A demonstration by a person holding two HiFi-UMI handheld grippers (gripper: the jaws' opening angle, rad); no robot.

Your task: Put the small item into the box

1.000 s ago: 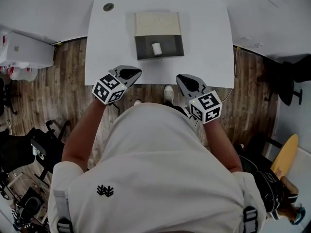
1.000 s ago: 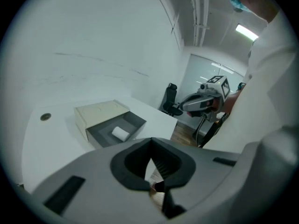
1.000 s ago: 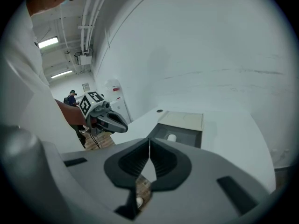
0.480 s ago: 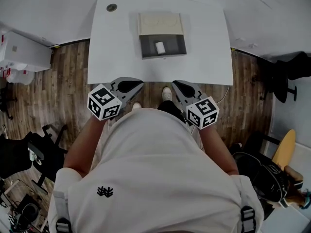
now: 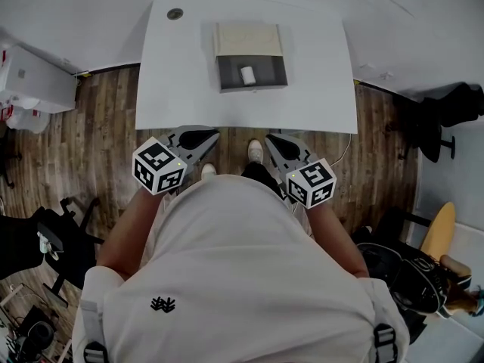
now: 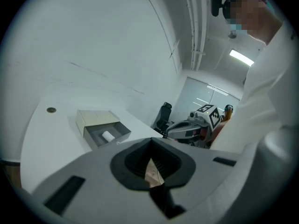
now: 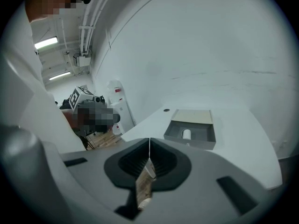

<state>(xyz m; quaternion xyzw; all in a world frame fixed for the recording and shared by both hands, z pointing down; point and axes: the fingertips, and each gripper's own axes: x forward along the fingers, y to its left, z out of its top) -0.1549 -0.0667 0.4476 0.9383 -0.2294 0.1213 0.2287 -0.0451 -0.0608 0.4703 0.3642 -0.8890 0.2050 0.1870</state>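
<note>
Head view, near to far: the left gripper [image 5: 213, 134] and right gripper [image 5: 270, 138] are both clenched shut on nothing, held side by side over the wooden floor [image 5: 98, 127], just short of the near edge of the white table [image 5: 174, 74]. Farther back on the table, the open box [image 5: 224, 72] holds the small item [image 5: 247, 74], a white roll lying in its grey tray, well apart from both grippers.

The white table [image 5: 181, 82] carries an open box [image 5: 249, 41] and a small round disc [image 5: 175, 13], well apart.
</note>
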